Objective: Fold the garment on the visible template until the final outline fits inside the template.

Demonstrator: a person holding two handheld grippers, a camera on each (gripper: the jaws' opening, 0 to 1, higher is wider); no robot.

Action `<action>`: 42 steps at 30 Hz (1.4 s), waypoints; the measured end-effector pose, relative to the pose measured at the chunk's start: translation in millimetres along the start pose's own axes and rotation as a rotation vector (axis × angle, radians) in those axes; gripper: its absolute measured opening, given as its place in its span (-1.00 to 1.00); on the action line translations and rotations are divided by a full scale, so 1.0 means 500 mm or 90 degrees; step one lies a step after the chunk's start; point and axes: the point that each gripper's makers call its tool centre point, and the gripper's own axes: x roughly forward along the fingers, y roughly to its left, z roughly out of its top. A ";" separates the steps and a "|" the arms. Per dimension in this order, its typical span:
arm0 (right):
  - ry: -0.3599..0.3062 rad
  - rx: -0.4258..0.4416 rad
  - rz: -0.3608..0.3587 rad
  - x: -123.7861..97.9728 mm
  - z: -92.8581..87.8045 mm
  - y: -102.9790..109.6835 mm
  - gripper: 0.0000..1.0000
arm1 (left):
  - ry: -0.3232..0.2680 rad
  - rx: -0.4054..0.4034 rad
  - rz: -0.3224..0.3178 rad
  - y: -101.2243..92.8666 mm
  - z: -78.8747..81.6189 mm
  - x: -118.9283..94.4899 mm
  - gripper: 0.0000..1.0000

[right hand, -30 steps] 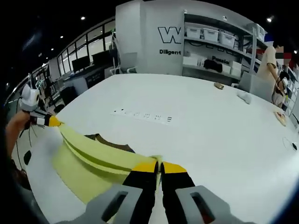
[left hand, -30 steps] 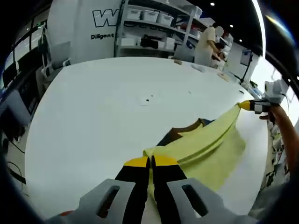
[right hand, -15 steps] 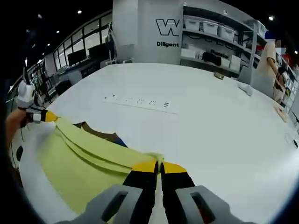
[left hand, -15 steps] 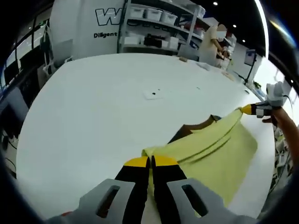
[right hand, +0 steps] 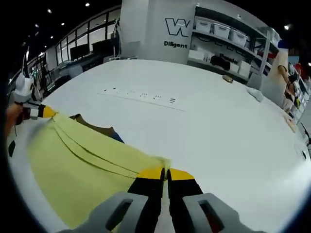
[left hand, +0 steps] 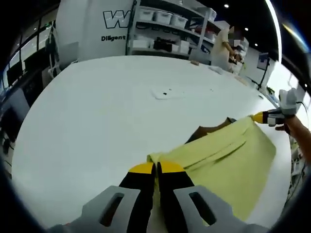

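A pale yellow garment (left hand: 228, 158) is stretched over the white table between my two grippers. My left gripper (left hand: 156, 168) is shut on one corner of it, and the same gripper appears at the far left of the right gripper view (right hand: 44, 112). My right gripper (right hand: 165, 173) is shut on the other corner of the garment (right hand: 82, 165); the left gripper view catches it at the right (left hand: 257, 117), held by a hand. A brown and blue template (left hand: 210, 130) pokes out from under the cloth's far edge, seen again as a template edge (right hand: 95, 127).
The white table (left hand: 112, 107) reaches far ahead, with a small paper slip (left hand: 165, 93) and a printed strip (right hand: 141, 97) lying on it. Shelves with bins (left hand: 165, 29) stand behind. A person (left hand: 228, 46) stands at the table's far end, beside small items.
The garment has come down and spread flatter on the table, covering more of the brown template. Both grippers stayed shut on their corners and moved lower and forward.
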 end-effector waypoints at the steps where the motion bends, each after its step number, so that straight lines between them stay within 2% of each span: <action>1: 0.003 -0.004 -0.001 0.005 -0.005 -0.002 -1.00 | -0.003 0.006 0.002 0.000 -0.001 0.001 -1.00; 8: 0.013 -0.031 -0.004 0.012 -0.017 0.001 -1.00 | -0.013 0.031 0.012 0.002 -0.006 0.004 -0.99; 12: 0.012 -0.039 -0.004 0.011 -0.014 0.001 -0.90 | -0.015 0.032 0.021 0.007 -0.002 0.001 -0.93; 19: -0.028 -0.030 -0.014 -0.021 0.007 -0.007 -0.84 | -0.023 0.036 0.031 0.009 0.007 -0.018 -0.89; 23: -0.054 -0.031 -0.022 -0.047 0.018 -0.007 -0.85 | -0.044 0.042 0.044 0.015 0.019 -0.043 -0.88; 26: -0.068 -0.036 -0.020 -0.063 0.023 0.002 -0.91 | -0.066 0.042 0.051 0.015 0.029 -0.061 -0.90; 30: -0.077 -0.044 -0.002 -0.071 0.023 0.030 -0.98 | -0.078 0.044 0.040 -0.009 0.024 -0.076 -1.00; 33: -0.081 -0.058 0.011 -0.074 0.024 0.051 -1.00 | -0.089 0.042 0.035 -0.027 0.019 -0.084 -1.00; 38: -0.073 -0.066 0.027 -0.076 0.013 0.076 -1.00 | -0.076 0.050 0.023 -0.048 0.000 -0.080 -1.00; 42: -0.057 -0.061 0.039 -0.065 -0.008 0.086 -1.00 | -0.062 0.050 0.018 -0.045 -0.015 -0.060 -1.00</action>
